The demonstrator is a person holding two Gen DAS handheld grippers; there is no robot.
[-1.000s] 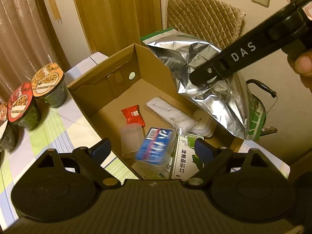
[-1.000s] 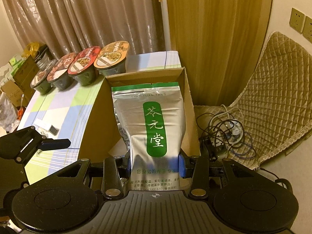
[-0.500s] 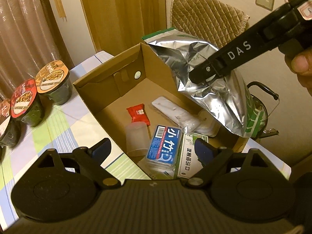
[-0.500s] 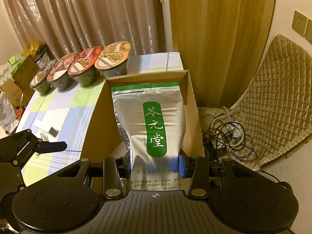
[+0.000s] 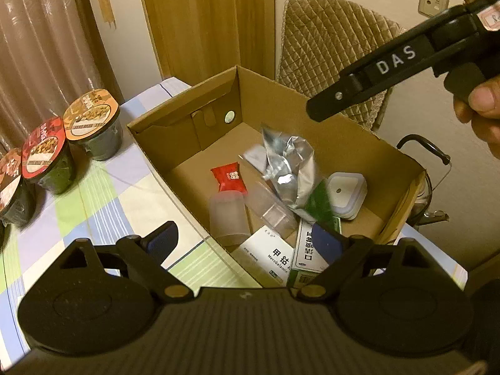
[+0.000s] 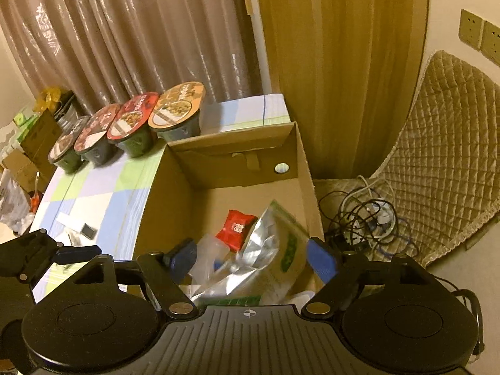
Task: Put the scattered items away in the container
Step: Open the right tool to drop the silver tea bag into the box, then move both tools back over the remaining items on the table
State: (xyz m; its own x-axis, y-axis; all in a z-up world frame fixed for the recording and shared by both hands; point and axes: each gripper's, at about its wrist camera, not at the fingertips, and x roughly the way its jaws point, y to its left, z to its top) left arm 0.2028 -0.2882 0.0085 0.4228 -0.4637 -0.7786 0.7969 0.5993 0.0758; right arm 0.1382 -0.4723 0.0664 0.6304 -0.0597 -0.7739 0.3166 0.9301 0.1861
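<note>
Stuff like the shiny silver bag (image 5: 289,168) sits in the brown cardboard box (image 5: 187,143). Both tools, left tool (image 5: 245,242) and right tool (image 6: 251,259), are wide open, holding nothing. Small bits (image 6: 76,228) wait on the checked table (image 6: 103,193).

Showing a matte black plastic left gripper (image 5: 243,239) with blue pads on its fingers (image 5: 325,243), two round domed housings, brass-coloured pivot screws and a ribbed grey top plate. Repeating the same build on the black right gripper (image 6: 251,259): blue fingertips (image 6: 322,261), a small crosshair mark on the ribbed plate. Bearing white "DAS" lettering along one black arm.
</note>
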